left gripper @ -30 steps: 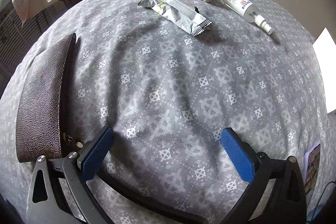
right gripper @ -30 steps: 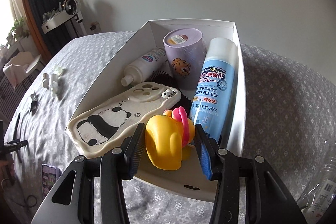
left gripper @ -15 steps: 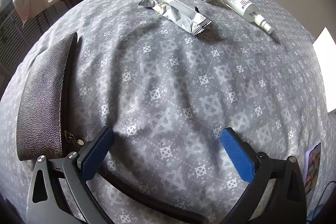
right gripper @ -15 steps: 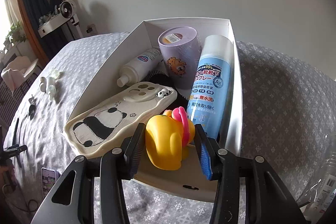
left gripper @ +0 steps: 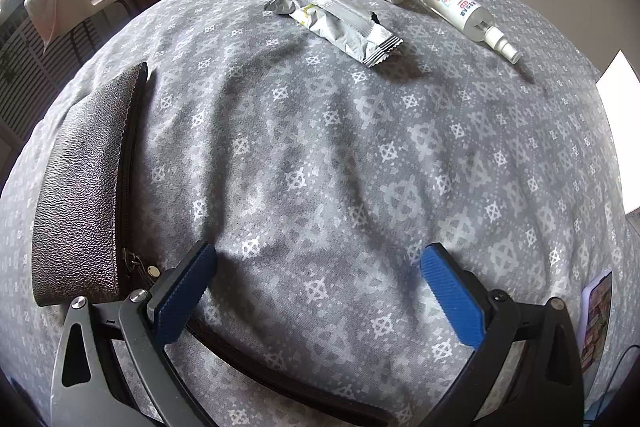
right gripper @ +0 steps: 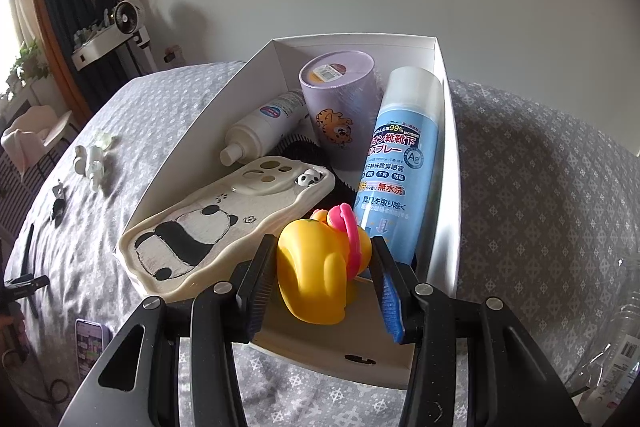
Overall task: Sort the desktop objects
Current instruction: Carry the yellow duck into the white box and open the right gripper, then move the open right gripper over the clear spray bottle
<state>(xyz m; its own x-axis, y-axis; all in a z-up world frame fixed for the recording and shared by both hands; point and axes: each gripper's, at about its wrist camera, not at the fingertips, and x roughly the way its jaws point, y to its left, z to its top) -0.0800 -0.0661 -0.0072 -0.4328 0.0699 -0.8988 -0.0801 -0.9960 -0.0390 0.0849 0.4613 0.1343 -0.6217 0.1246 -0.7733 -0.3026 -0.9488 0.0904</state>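
- The right tool (right gripper: 324,279) is gripping a yellow rubber duck (right gripper: 316,279) by its flanks, pads pressed against both sides, holding it above the near end of the white box (right gripper: 448,163).
- The duck is probably light, hollow and squashy, with a slick skin; a gentle squeeze across the wide body seems safer than a pinch at the pink ring (right gripper: 348,239), which could slip.
- Inside the box, a panda phone case (right gripper: 224,223) is lying at ten o'clock of the duck and a blue spray can (right gripper: 400,167) at one o'clock.
- The left tool (left gripper: 316,291) is hovering wide open and empty over the grey patterned desk (left gripper: 320,147).
- A brown zip pouch (left gripper: 86,183) is lying at nine o'clock, a silver snack wrapper (left gripper: 336,23) at twelve.
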